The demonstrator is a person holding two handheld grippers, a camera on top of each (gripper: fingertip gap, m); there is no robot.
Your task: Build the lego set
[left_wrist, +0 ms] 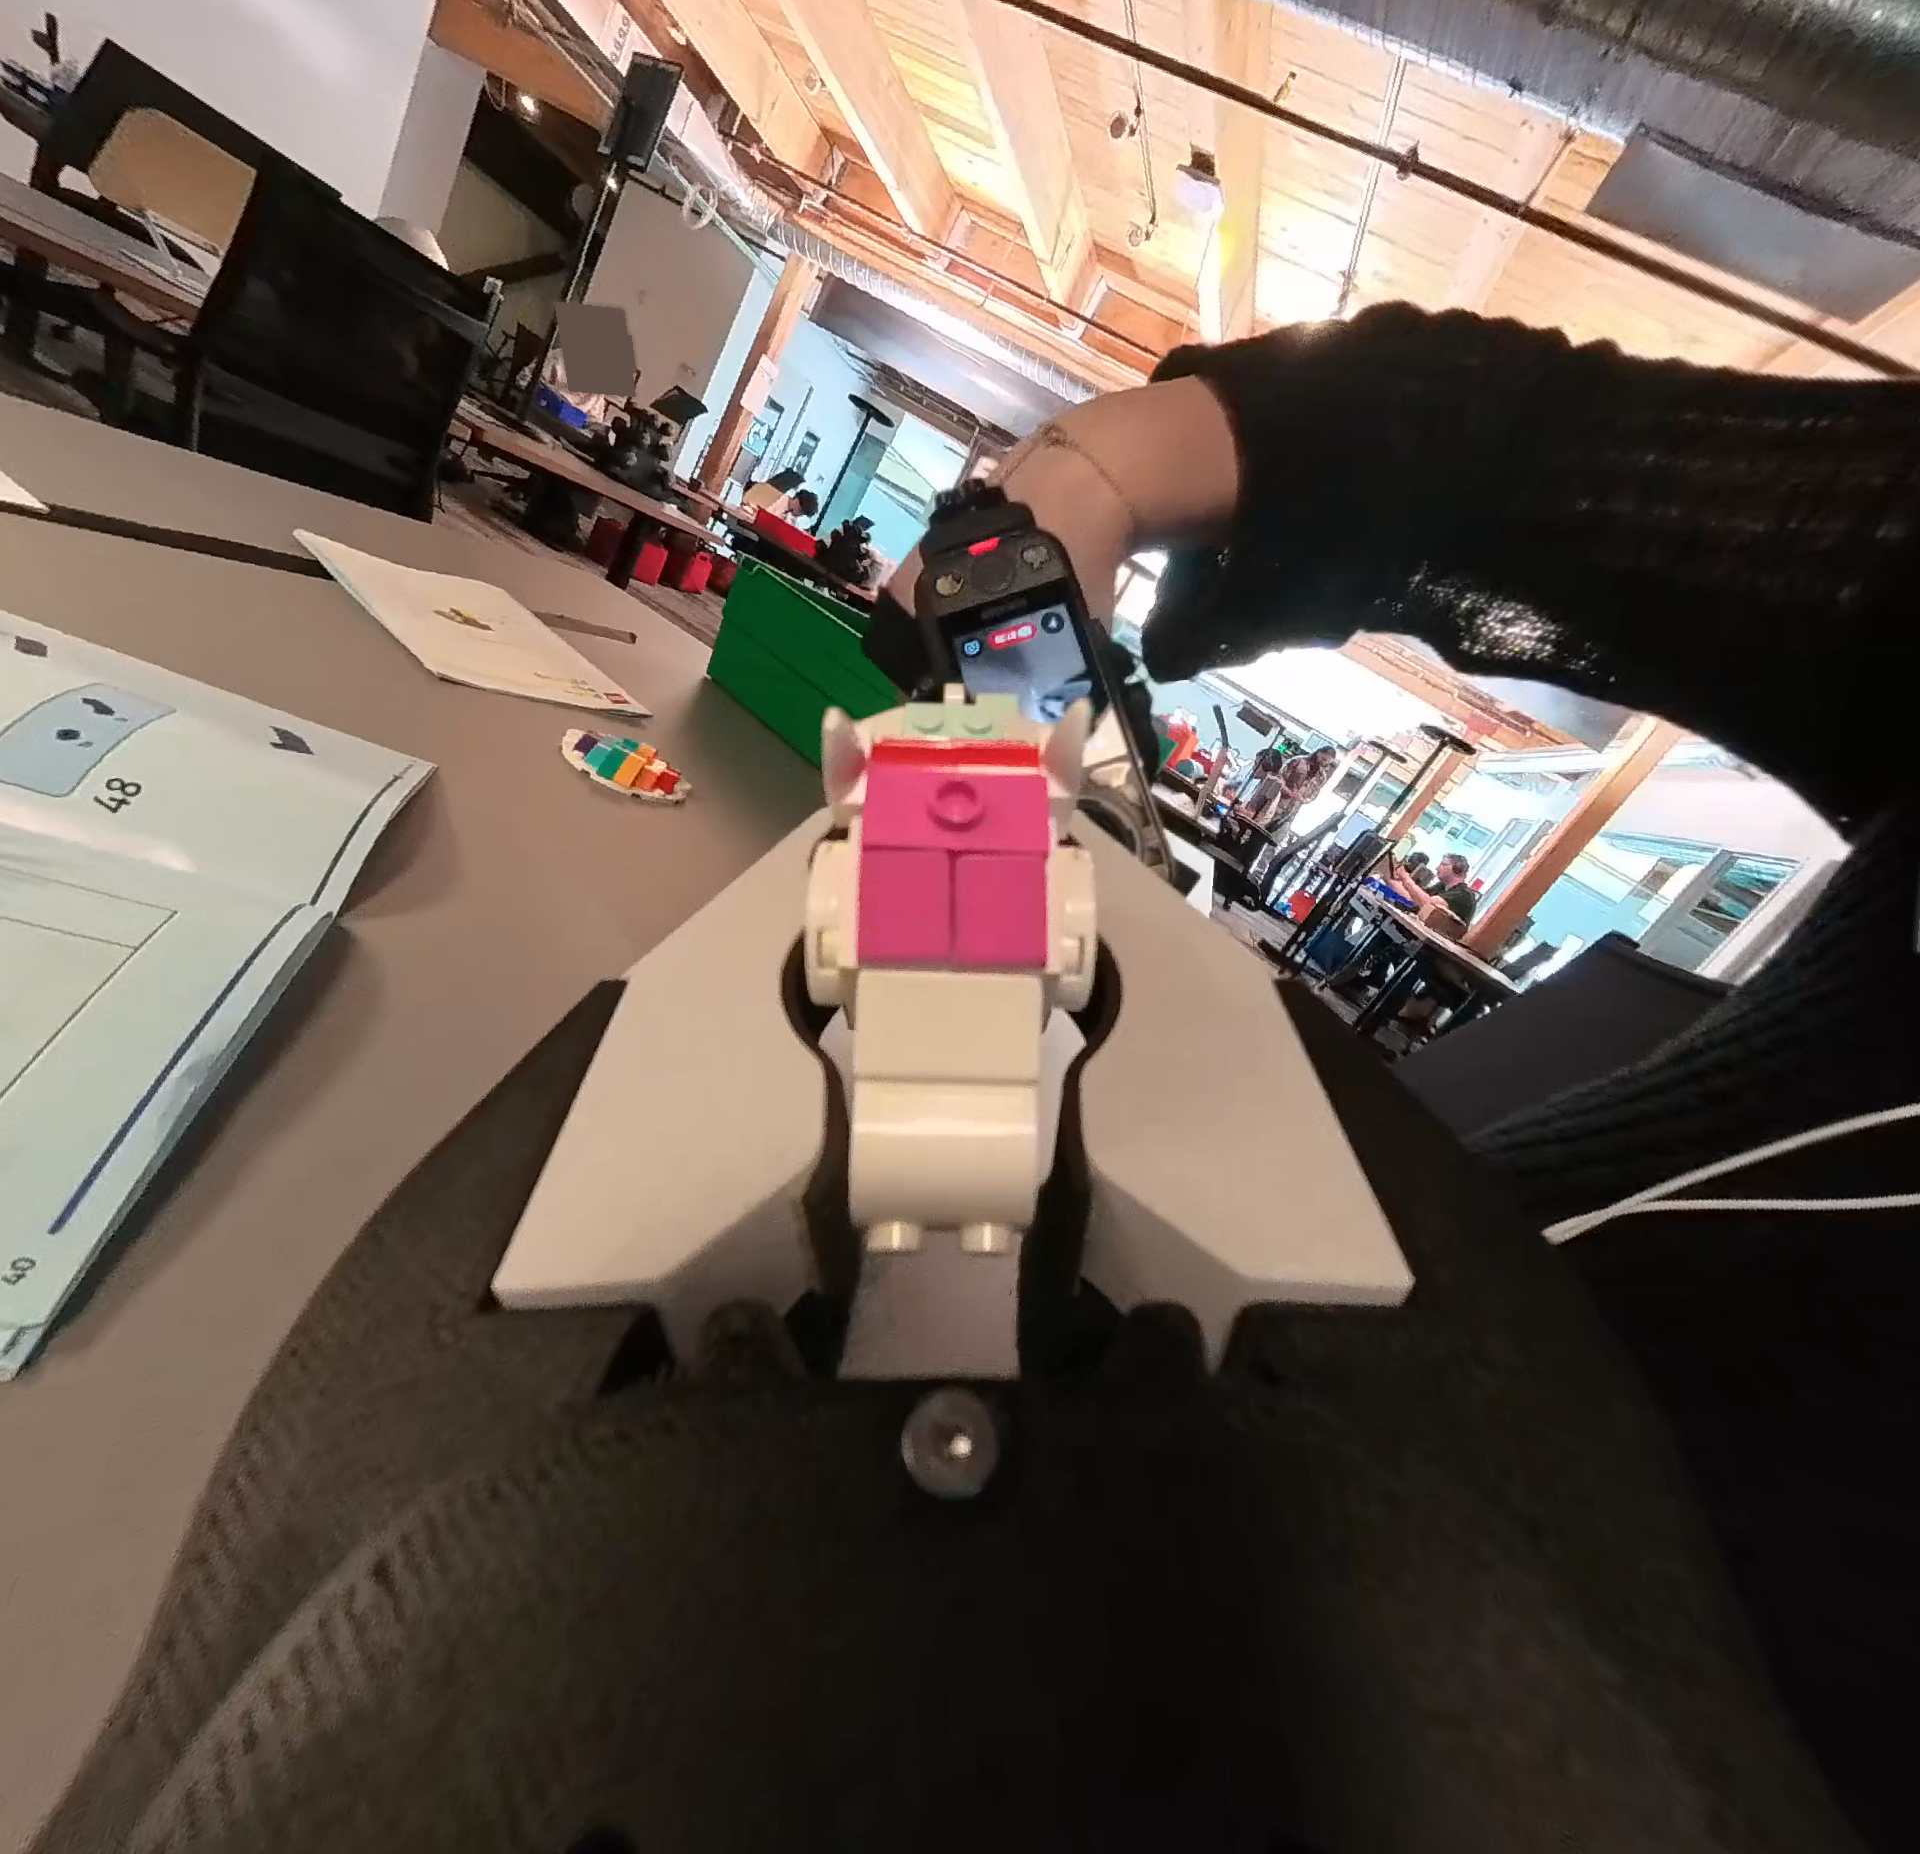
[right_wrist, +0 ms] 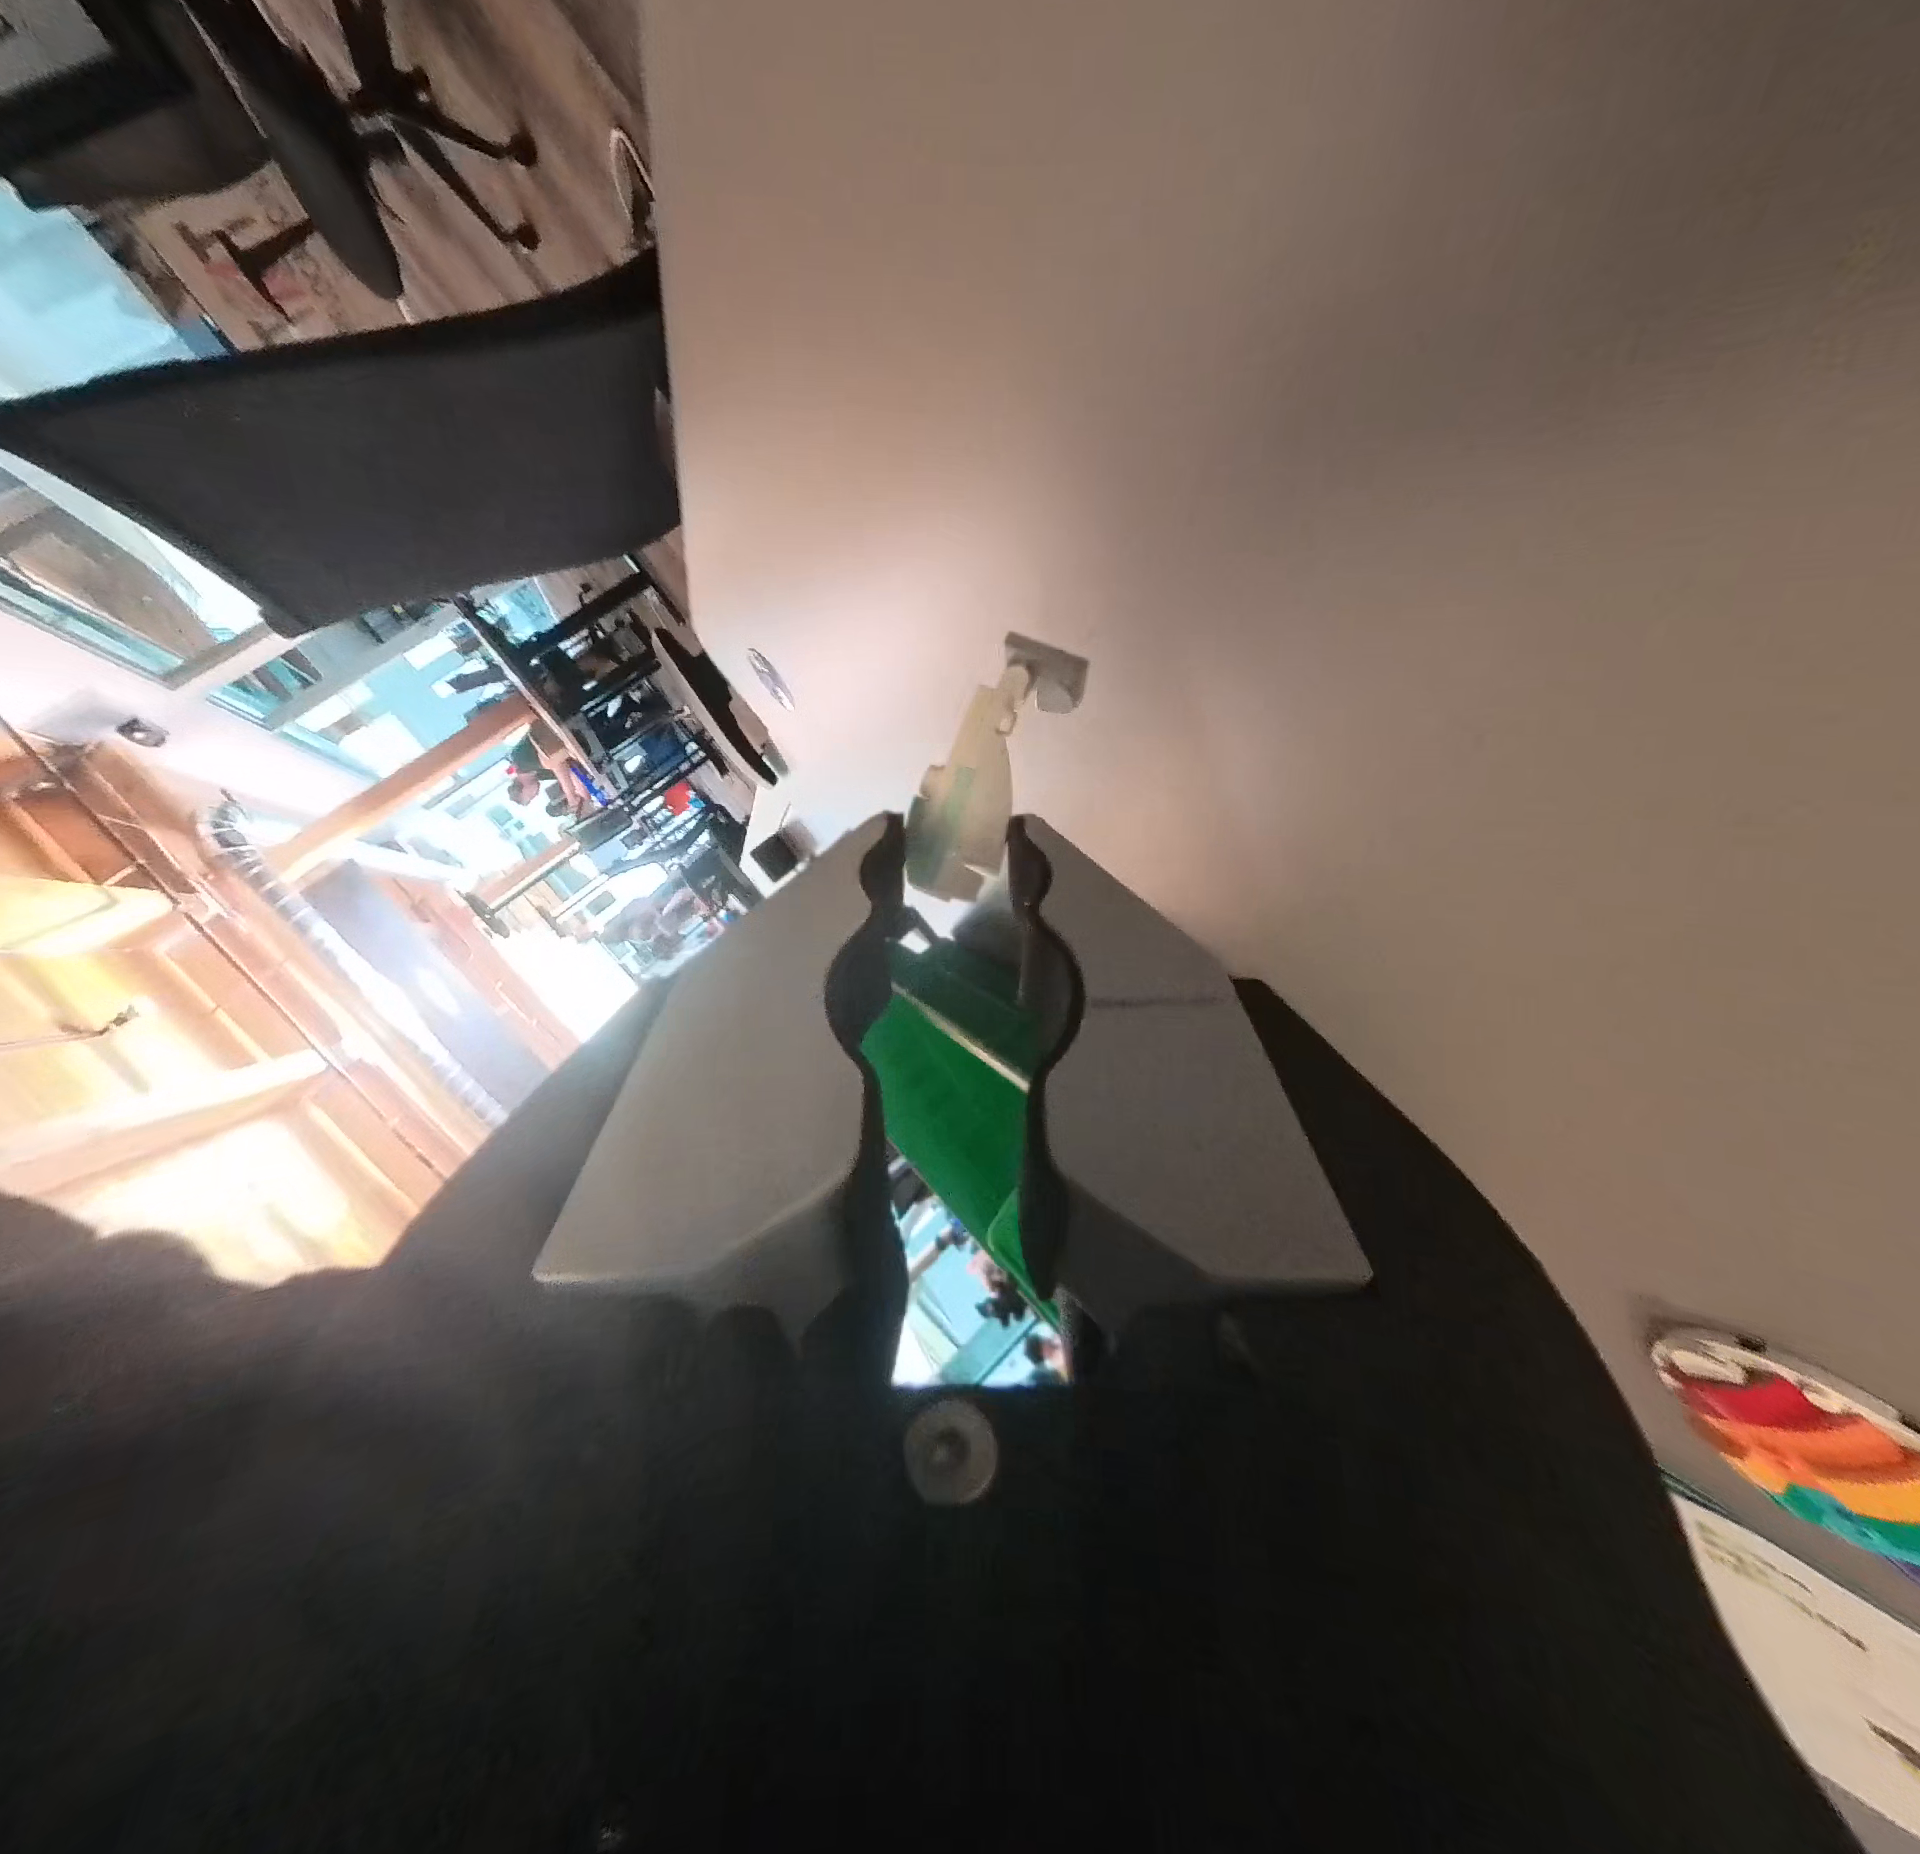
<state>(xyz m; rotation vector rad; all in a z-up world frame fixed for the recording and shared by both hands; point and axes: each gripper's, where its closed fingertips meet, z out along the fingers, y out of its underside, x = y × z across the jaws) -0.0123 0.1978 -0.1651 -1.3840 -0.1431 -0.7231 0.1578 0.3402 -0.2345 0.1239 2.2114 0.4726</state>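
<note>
My left gripper (left_wrist: 951, 869) is shut on a white and pink lego figure (left_wrist: 951, 911) with pointed ears and holds it upright above the grey table (left_wrist: 499, 900). My right gripper (right_wrist: 956, 838) is shut on a small white and pale green piece (right_wrist: 961, 812) at its fingertips. In the left wrist view the right gripper (left_wrist: 1003, 641), held by a hand in a black sleeve, is just behind the figure's head. Its fingertips are hidden by the figure. A small grey piece (right_wrist: 1051, 677) shows just beyond the held piece.
An open instruction booklet (left_wrist: 156, 921) lies at the left and a second booklet (left_wrist: 478, 620) farther back. A round rainbow lego piece (left_wrist: 627, 762) sits on the table, also in the right wrist view (right_wrist: 1808, 1451). A green box (left_wrist: 790, 661) stands behind it.
</note>
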